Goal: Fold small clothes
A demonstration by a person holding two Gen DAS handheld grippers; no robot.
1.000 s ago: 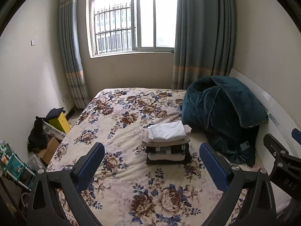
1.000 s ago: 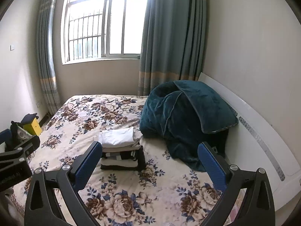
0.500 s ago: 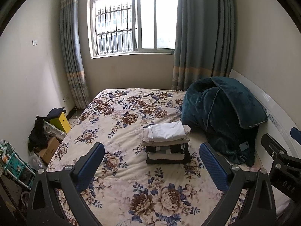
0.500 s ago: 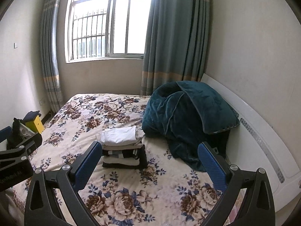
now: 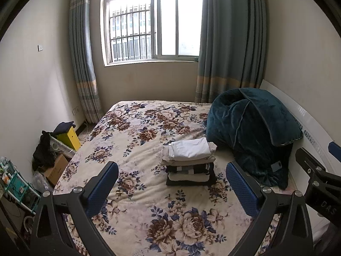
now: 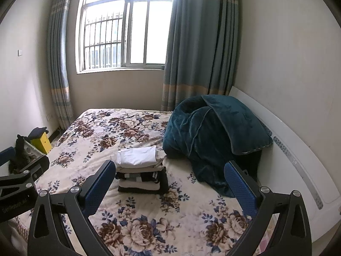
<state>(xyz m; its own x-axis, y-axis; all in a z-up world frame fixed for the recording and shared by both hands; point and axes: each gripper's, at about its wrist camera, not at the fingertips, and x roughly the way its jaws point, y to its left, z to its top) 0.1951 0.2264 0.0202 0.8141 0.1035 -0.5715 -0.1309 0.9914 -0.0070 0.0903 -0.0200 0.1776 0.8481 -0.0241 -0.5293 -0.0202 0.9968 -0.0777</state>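
A neat stack of folded clothes, white on top and black and cream below, sits on the floral bed. It also shows in the right wrist view. My left gripper is open and empty, held well above the bed, short of the stack. My right gripper is open and empty too, at a similar height. Each gripper shows at the edge of the other's view.
A heaped teal blanket lies right of the stack against the white headboard. Boxes, a yellow bin and dark clothes crowd the floor left of the bed. A window and curtains stand at the far wall.
Both grippers have drifted slightly, tilting up a little, so the stack sits slightly lower in view. Both stay open and empty. The stack has not moved.
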